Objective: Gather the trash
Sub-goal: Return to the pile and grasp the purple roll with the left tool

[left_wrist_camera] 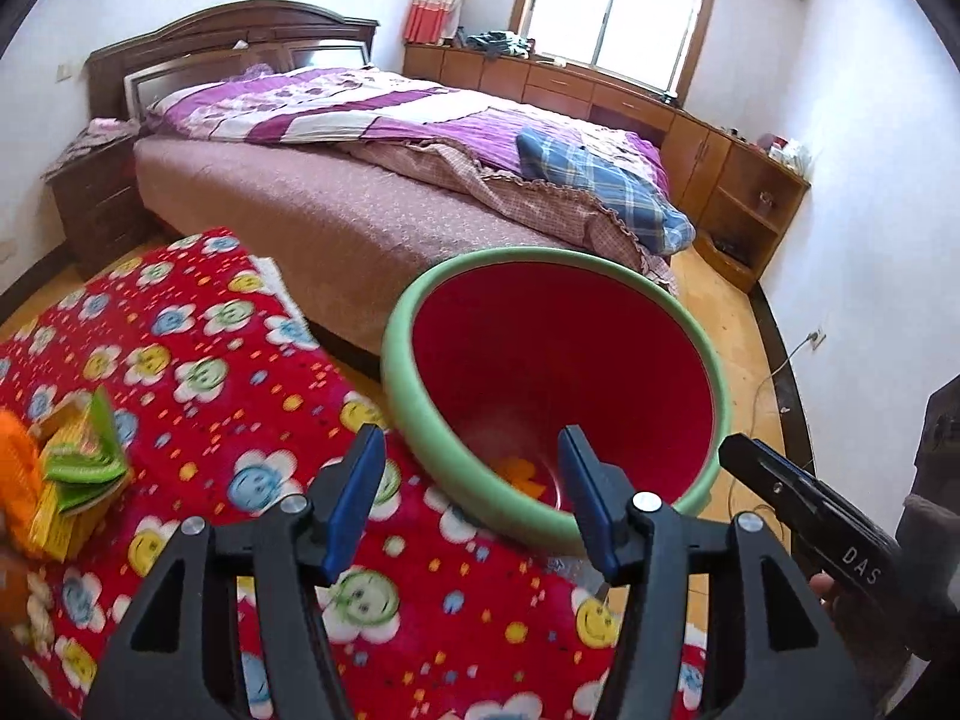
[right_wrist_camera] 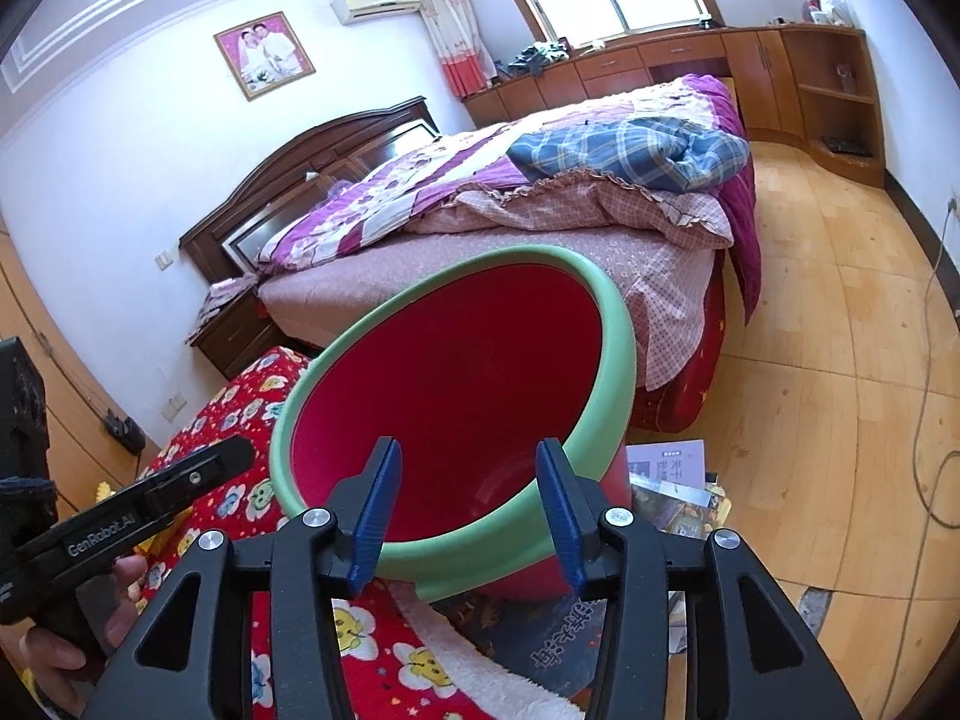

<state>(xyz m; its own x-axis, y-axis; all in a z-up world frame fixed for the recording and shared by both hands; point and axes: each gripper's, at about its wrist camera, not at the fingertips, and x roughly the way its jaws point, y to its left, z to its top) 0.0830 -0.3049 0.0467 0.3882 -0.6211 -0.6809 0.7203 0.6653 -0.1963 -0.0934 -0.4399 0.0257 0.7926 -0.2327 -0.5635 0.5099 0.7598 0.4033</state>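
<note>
Nearest the lens: left claw (left_wrist_camera: 471, 501), blue pads spread wide apart with nothing between them, poised over the near rim of a red waste bin (left_wrist_camera: 606, 354) with a green rim. Same bin (right_wrist_camera: 456, 372) seen from the right wrist, tilted, mouth toward the cameras, standing on the floor just beside the right edge of a red blanket (left_wrist_camera: 198, 360) printed with smiling flowers. Right claw (right_wrist_camera: 468, 510) likewise parted and empty, hovering at the bin's near rim, close beside the left one. Down in the bin's bottom, orange scraps (left_wrist_camera: 522, 474), partly hidden by the rim. At the blanket's left edge, a blurred heap of green and yellow wrappers (left_wrist_camera: 78, 480) on a small box, with something orange (left_wrist_camera: 15, 468) beside it, too smeared to identify. Under and to the right of the bin, printed papers (right_wrist_camera: 666, 468) scattered on the wooden floor (right_wrist_camera: 840, 360). Beyond the bin, a bed (left_wrist_camera: 360, 192) with a purple quilt and a blue plaid cloth (left_wrist_camera: 594, 180).
</note>
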